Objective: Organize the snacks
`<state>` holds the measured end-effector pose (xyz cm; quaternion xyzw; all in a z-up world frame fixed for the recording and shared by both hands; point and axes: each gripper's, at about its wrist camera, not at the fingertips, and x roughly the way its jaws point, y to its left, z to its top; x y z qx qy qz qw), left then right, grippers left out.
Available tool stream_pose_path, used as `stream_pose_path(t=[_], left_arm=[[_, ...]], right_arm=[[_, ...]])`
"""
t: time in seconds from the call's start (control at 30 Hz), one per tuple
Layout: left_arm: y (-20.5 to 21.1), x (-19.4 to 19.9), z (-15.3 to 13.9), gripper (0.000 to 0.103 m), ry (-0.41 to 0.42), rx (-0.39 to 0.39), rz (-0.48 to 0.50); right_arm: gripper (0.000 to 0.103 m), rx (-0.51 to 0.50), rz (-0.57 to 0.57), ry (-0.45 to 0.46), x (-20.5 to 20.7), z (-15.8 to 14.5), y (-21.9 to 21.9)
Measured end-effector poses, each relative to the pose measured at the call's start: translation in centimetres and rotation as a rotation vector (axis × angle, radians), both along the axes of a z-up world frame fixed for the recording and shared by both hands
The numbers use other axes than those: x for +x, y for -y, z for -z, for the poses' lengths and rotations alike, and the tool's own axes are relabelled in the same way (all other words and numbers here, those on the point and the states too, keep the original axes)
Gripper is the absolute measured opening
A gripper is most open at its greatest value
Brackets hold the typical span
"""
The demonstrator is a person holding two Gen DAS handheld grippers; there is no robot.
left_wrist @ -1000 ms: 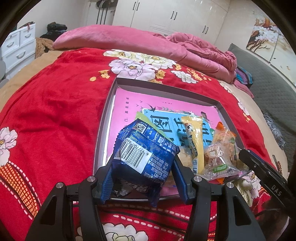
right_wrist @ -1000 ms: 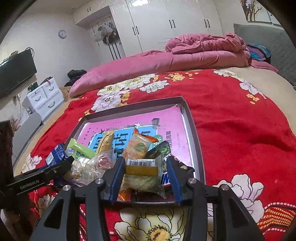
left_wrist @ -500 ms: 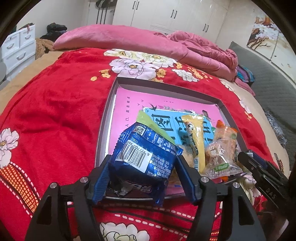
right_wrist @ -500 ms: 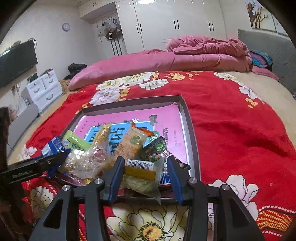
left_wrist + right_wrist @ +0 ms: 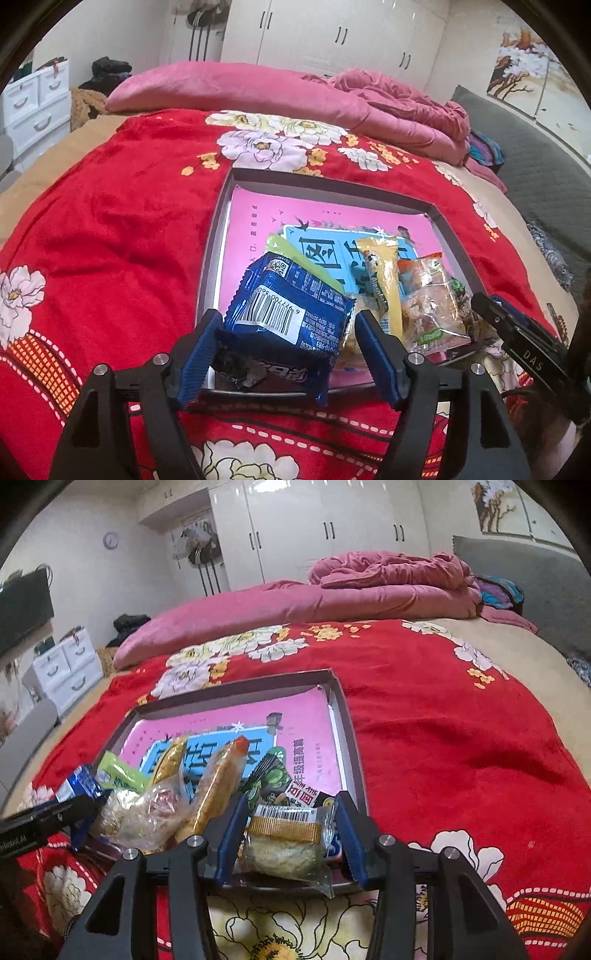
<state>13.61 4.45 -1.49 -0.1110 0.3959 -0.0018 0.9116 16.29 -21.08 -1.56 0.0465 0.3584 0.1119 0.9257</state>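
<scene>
A shallow grey tray (image 5: 212, 236) with a pink and blue picture on its floor lies on the red flowered bedspread. Several snack packets are heaped at its near end. My left gripper (image 5: 286, 350) is shut on a blue packet with a barcode (image 5: 288, 314), held over the tray's near left corner. My right gripper (image 5: 290, 834) is shut on a clear packet with a gold band (image 5: 286, 834) at the tray's (image 5: 347, 720) near right corner. A yellow stick packet (image 5: 382, 284) and clear bags (image 5: 428, 306) lie between them. The right gripper (image 5: 517, 343) shows in the left wrist view.
A pink duvet (image 5: 258, 88) is piled across the far side of the bed. White drawers (image 5: 66, 664) stand left of the bed, wardrobes (image 5: 332, 528) behind it, and a grey headboard (image 5: 535, 155) on the right. The tray's far half (image 5: 258, 716) holds no packets.
Both grippers have pulled back and risen slightly with their packets still held. The views have tilted up a little, showing more of the room.
</scene>
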Motion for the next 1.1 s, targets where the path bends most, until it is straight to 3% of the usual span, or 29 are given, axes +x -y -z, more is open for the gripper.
stream_pose_path(t=[0.2, 0.4, 0.6, 0.97, 1.1], left_arm=[[0.0, -0.6, -0.7, 0.079, 0.029, 0.003, -0.005], [-0.5, -1.5, -1.7, 0.080, 0.075, -0.005, -0.023], [-0.9, -2.6, -2.4, 0.081, 0.101, -0.002, -0.039], [-0.5, -3.9, -3.0, 0.082, 0.119, 0.021, -0.039], [-0.4, -4.6, -3.2, 0.082, 0.115, 0.029, -0.041]], right_arm=[[0.065, 0.029, 0.036, 0.040, -0.4, -0.9, 0.9], [0.073, 0.072, 0.096, 0.133, -1.7, -2.8, 2.8], [0.087, 0.077, 0.087, 0.235, -4.1, -5.4, 3.4], [0.092, 0.009, 0.038, 0.308, -6.7, -7.1, 1.7], [0.094, 0.011, 0.011, 0.291, -7.4, -7.0, 1.0]])
